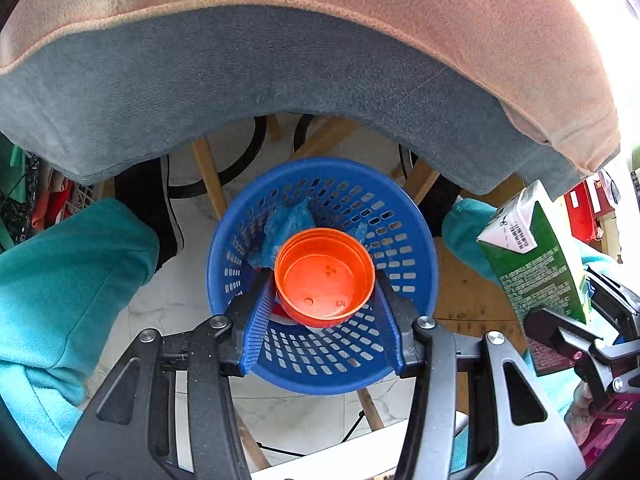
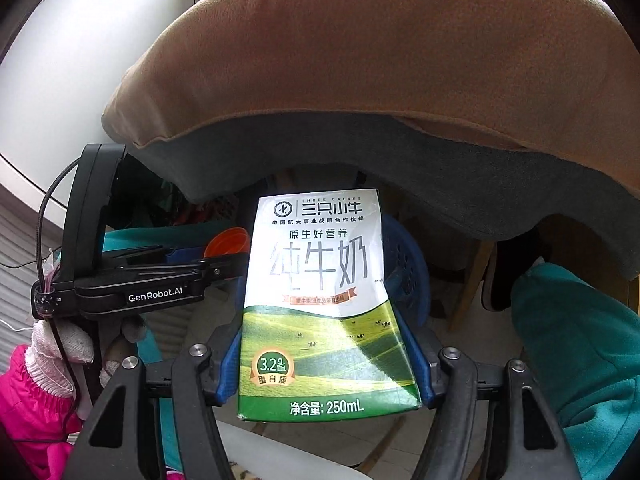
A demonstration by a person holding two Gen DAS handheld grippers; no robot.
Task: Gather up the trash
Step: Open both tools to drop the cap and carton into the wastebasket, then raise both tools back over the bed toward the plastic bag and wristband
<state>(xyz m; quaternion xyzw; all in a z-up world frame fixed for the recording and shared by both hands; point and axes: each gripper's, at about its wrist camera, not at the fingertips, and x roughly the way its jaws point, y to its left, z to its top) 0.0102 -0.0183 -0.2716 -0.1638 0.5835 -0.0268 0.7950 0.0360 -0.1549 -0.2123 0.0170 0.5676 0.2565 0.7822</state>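
Observation:
My left gripper [image 1: 325, 280] is shut on an orange plastic cup [image 1: 325, 280] and holds it right above a blue perforated basket [image 1: 404, 240] on the floor. Crumpled blue plastic [image 1: 290, 220] lies in the basket behind the cup. My right gripper [image 2: 326, 320] is shut on a green and white 250 mL milk carton [image 2: 320, 300], held upright. The carton also shows at the right of the left wrist view [image 1: 536, 264], beside the basket. The basket's edge [image 2: 406, 256] shows behind the carton. The left gripper's body [image 2: 160, 280] and the cup [image 2: 228, 242] show at the left.
A cushion with a tan top [image 1: 360, 20] and grey-blue side [image 1: 280, 92] overhangs the basket. Wooden legs [image 1: 208, 176] stand behind the basket. The person's teal-clad knees [image 1: 60, 288] flank the basket on both sides. The floor is pale marble tile [image 1: 176, 308].

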